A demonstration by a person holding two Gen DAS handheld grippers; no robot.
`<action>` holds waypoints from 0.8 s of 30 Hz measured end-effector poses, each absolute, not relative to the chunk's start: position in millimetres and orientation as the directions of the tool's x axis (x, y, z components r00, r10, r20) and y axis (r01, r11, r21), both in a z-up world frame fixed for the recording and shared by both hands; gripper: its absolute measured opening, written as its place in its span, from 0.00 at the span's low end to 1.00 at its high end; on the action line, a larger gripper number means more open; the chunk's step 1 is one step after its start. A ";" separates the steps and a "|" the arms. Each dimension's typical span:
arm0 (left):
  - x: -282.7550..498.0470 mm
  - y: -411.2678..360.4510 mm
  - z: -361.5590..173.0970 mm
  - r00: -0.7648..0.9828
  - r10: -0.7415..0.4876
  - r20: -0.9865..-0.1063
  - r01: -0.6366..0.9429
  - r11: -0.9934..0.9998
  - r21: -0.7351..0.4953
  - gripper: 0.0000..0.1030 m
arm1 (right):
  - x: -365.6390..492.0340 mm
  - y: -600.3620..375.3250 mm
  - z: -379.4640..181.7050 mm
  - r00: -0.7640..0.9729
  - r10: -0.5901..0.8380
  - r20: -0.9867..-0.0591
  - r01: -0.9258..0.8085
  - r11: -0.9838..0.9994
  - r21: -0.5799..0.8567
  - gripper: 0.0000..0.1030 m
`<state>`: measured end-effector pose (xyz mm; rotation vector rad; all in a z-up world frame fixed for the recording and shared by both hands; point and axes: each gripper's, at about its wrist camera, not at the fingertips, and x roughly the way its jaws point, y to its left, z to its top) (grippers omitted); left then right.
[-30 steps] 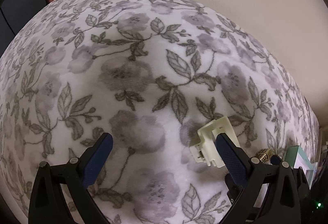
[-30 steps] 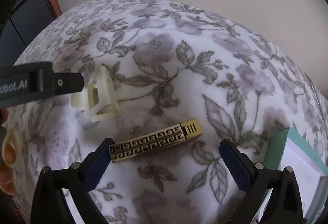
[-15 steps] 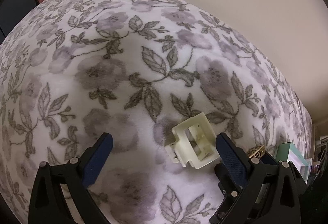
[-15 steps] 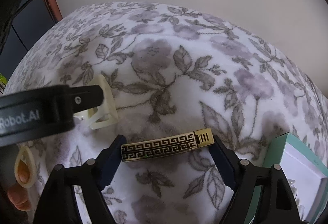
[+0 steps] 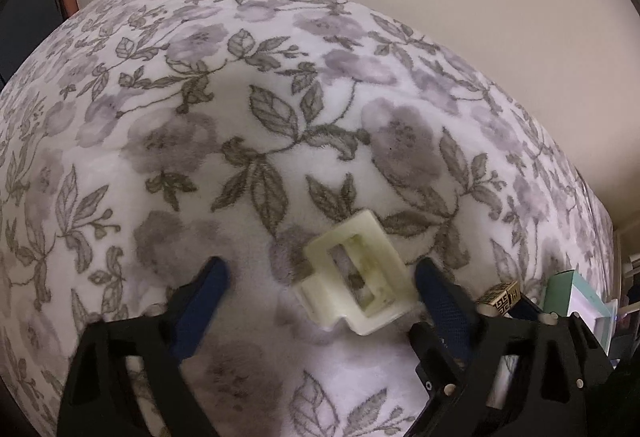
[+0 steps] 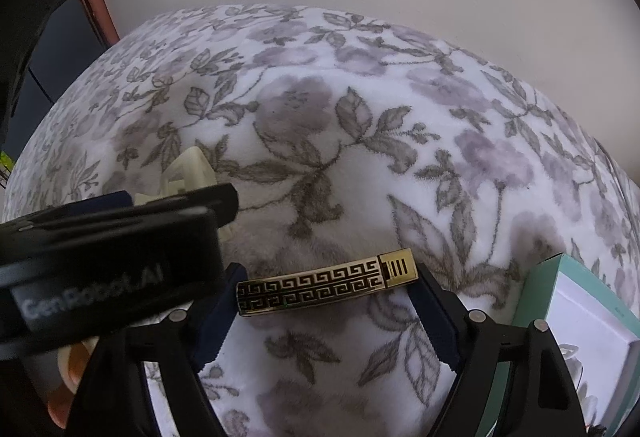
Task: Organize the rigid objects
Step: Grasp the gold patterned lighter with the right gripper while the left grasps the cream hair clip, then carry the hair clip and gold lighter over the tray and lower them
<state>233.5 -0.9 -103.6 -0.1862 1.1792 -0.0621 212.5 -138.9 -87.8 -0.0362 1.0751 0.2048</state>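
The left gripper point(image 5: 320, 285), its jaws just narrowing, stood spread around the cream plastic clip point(image 5: 356, 273) on the floral blanket point(image 5: 260, 117), its right pad beside the clip and its left pad apart. The right gripper point(image 6: 326, 293), jaws recently drawn in, pinched the gold patterned lighter point(image 6: 328, 287) end to end beside a teal box point(image 6: 540, 293).

- A soft, fuzzy fleece blanket point(image 5: 248, 125), matt, is printed with grey leaves and mauve flowers.
- A cream hair clip point(image 5: 356, 273) is seen in smooth, slightly glossy plastic, faintly discoloured.
- A gold bar point(image 6: 328, 287) is finished in shiny metal with a black key pattern.
- The claw fingers point(image 6: 434, 321) are faced with matt, ribbed navy pads on black plastic.
- A teal box point(image 6: 536, 301) looks like smooth card.
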 end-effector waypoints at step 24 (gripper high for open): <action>223.0 7.5 -92.5 0.374 -0.138 -0.917 -0.066 0.982 -0.174 0.53 | 195.6 -137.2 -84.1 0.448 0.166 -0.878 -0.147 0.983 0.111 0.81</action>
